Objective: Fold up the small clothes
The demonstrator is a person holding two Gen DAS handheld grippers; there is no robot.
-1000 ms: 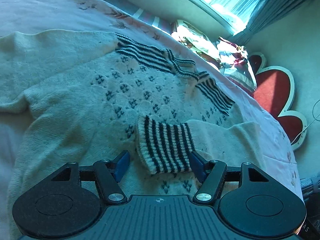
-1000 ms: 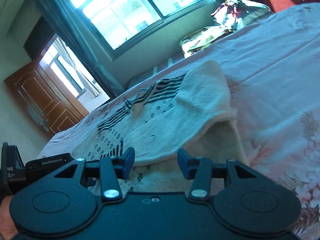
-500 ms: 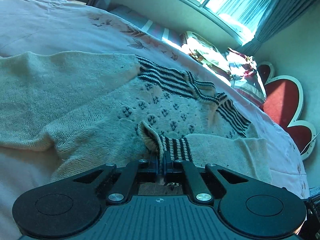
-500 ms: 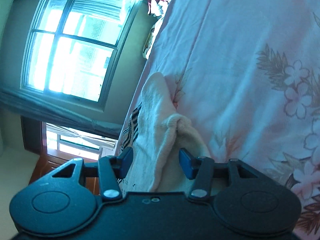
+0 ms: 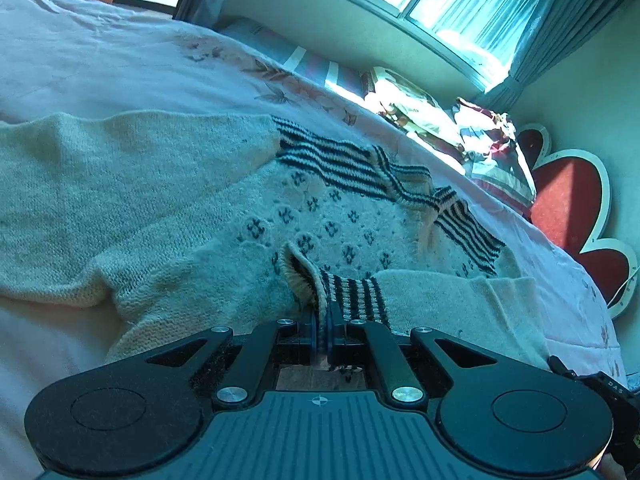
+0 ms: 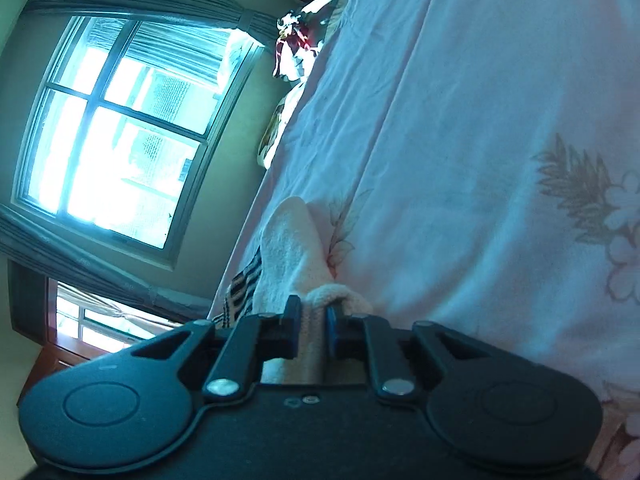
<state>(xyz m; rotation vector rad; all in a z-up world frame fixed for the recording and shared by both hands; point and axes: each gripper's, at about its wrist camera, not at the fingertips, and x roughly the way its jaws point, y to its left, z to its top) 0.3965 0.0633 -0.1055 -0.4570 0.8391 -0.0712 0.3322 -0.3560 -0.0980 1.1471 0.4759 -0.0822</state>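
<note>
I see a cream knitted sweater (image 5: 168, 200) spread across the bed (image 5: 100, 68), its body dotted with small dark motifs and banded with dark stripes near the collar. One sleeve is folded in over the body, and its striped cuff (image 5: 352, 294) sits right at my left gripper (image 5: 323, 334); the jaws there are pressed together on the cuff's edge, which stands up in a small ridge of knit. My right gripper (image 6: 313, 330) is pinching a bunched fold of plain cream knit from the same sweater (image 6: 294, 244) (the view is rolled hard over, so the bed runs up the frame), with a rounded lump of the knit bulging out just past the pads. That fold lies near the edge of the sweater, where the pink floral bedsheet (image 6: 500, 160) begins. Beyond the bed I make out a bright window (image 6: 120, 140) with grey curtains (image 5: 560, 28), a heap of patterned bedding (image 5: 480, 140) and a red flower-shaped board (image 5: 568, 200) against the wall.
</note>
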